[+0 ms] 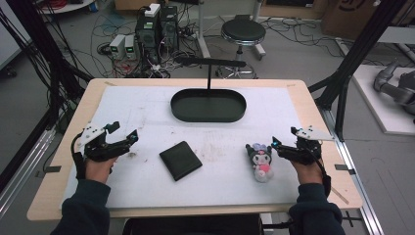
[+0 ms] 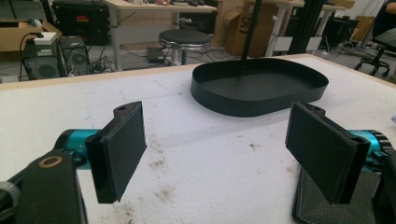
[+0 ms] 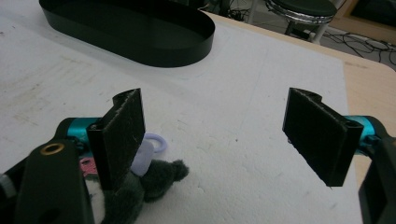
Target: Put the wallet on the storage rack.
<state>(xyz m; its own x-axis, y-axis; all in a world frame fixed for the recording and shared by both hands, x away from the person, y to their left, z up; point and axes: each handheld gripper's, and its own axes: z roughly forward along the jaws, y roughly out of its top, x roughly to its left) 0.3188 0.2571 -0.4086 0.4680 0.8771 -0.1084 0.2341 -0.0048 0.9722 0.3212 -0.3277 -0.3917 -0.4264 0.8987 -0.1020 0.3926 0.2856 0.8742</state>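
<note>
**Plush toy just inboard of the right hand-held gripper**

Grey-and-pink plush toy (image 1: 260,161) lies on the table (image 1: 293,107) just beside the right hand-held gripper (image 1: 278,145), toward its left jaw, its long axis running roughly toward the person. That gripper stands released, nothing between the pads. The left hand-held gripper (image 1: 128,137), also spread wide and empty, is nearer the black wallet (image 1: 180,160), off to its right. Beyond both sits the black tray (image 1: 208,116).
</note>
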